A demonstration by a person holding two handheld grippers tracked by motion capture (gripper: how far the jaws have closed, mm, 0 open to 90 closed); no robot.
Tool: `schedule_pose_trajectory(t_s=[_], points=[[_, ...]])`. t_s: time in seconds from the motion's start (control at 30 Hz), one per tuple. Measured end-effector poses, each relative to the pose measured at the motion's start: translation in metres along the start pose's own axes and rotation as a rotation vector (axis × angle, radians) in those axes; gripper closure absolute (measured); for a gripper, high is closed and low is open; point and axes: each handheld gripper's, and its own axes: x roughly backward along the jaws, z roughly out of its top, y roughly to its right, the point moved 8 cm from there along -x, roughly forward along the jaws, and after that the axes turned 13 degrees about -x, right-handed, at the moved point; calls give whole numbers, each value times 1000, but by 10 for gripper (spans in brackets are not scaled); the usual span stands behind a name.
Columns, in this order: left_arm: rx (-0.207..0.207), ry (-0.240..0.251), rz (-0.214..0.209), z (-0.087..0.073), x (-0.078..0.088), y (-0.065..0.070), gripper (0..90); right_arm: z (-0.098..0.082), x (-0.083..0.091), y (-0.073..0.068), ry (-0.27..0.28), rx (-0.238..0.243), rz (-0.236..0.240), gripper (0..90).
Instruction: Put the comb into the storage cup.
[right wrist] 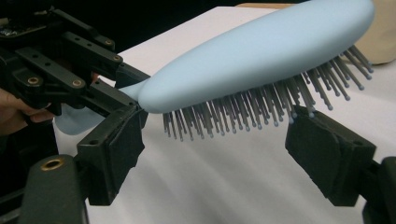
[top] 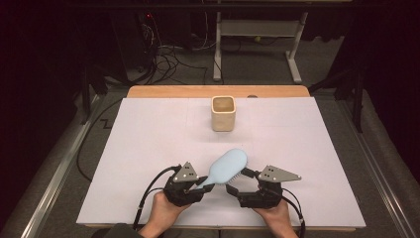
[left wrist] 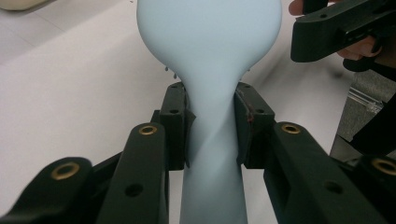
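We see one pale blue hairbrush (top: 225, 167) held above the white desk (top: 148, 148) near its front edge, between our two claws. The left claw (top: 205, 187) is clamped on the brush's handle; in the left gripper view both pads press the narrow neck just below the head (left wrist: 210, 42). The head slants up and away toward the right, bristles (right wrist: 261, 109) facing down. The right claw (top: 236, 184) stands wide below the head; in the right gripper view its two pads sit apart under the bristles, one near the handle end, the other just touching the bristle tips, gripping nothing. One beige cup (top: 223, 113) stands upright near the far edge, well apart from the brush. Between cup and brush the desk lies bare, with open sheet to the left and right of both hands.
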Motion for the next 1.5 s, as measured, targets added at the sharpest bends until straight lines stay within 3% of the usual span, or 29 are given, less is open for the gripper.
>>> schedule_pose_trajectory(t_s=[0.83, 0.9, 0.97, 1.5], points=[[-16, -17, 3, 1, -7, 6, 688, 0, -11, 1, -27, -79, 0, 153], [-23, -15, 11, 2, -7, 6, 688, 0, -11, 1, -23, -84, -1, 149], [-55, -17, 17, 5, -7, 10, 688, 1, -13, 0, -20, -93, 7, 138], [-68, -13, 14, 9, -12, 16, 687, 5, -17, 1, -6, -177, 18, 137]])
